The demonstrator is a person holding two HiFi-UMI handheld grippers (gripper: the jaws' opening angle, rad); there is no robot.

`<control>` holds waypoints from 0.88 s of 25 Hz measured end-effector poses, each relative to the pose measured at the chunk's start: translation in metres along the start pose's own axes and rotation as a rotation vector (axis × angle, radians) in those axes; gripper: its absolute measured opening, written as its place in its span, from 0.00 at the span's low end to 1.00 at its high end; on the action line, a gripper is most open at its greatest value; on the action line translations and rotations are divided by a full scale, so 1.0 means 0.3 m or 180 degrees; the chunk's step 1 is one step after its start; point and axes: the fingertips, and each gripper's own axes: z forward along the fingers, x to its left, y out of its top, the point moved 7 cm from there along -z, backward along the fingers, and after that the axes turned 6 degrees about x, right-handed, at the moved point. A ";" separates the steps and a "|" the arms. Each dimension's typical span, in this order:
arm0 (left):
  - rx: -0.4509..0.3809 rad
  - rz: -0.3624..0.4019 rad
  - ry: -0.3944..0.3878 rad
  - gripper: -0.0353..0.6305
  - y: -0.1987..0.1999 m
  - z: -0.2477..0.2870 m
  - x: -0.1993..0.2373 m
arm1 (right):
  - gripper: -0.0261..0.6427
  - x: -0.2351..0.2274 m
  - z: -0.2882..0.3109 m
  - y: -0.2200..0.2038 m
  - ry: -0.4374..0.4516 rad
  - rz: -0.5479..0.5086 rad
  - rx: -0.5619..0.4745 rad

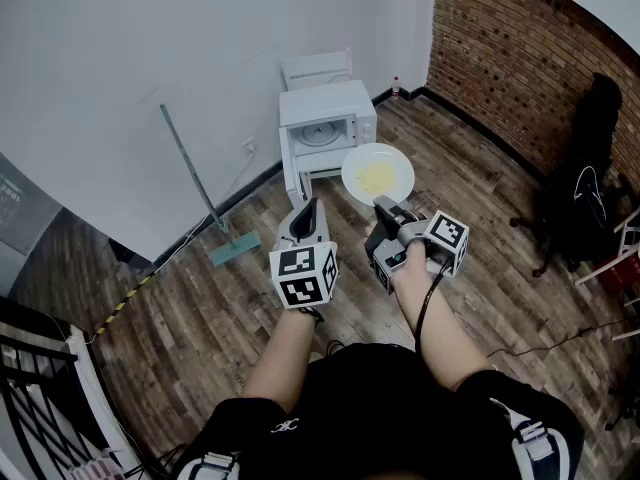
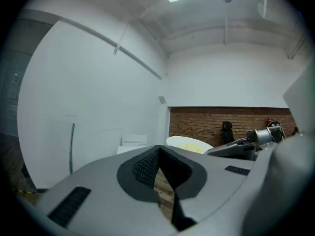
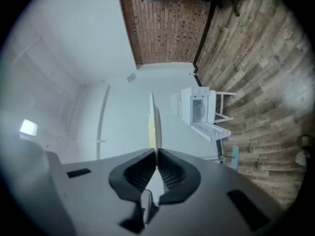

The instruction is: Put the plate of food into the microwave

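A white plate (image 1: 378,174) with yellow food hangs in the air in front of the microwave (image 1: 325,128). My right gripper (image 1: 383,206) is shut on the plate's near rim. In the right gripper view the plate (image 3: 153,124) stands edge-on between the pads of the right gripper (image 3: 156,154). The white microwave (image 3: 199,109) sits low by the white wall, its door (image 3: 212,131) folded down and the cavity showing. My left gripper (image 1: 308,210) is held left of the plate, shut with nothing in it. The plate (image 2: 189,144) also shows beyond the left gripper (image 2: 158,150).
A long-handled mop (image 1: 200,183) leans on the wall left of the microwave. A white chair (image 1: 318,68) stands behind it. A black office chair (image 1: 585,183) is by the brick wall (image 1: 520,58) at right. The floor is wood planks, with a cable (image 1: 560,343) at right.
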 end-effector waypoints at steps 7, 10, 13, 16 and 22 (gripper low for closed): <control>0.0036 -0.0022 -0.0008 0.05 -0.028 -0.004 -0.014 | 0.07 -0.028 -0.013 0.011 0.0008 -0.0047 -0.0024; 0.0058 -0.0029 -0.0007 0.05 -0.036 0.005 -0.030 | 0.07 -0.039 -0.026 0.020 -0.0057 -0.0097 -0.0009; 0.0080 -0.0015 -0.0013 0.05 -0.036 0.020 -0.062 | 0.07 -0.045 -0.045 0.048 -0.0099 -0.0105 -0.0027; 0.0098 -0.0004 -0.0026 0.05 -0.036 0.043 -0.109 | 0.07 -0.043 -0.072 0.092 -0.0104 -0.0135 -0.0041; 0.0099 -0.0021 -0.0026 0.05 -0.039 0.095 -0.246 | 0.07 -0.048 -0.151 0.195 -0.0129 -0.0148 0.0013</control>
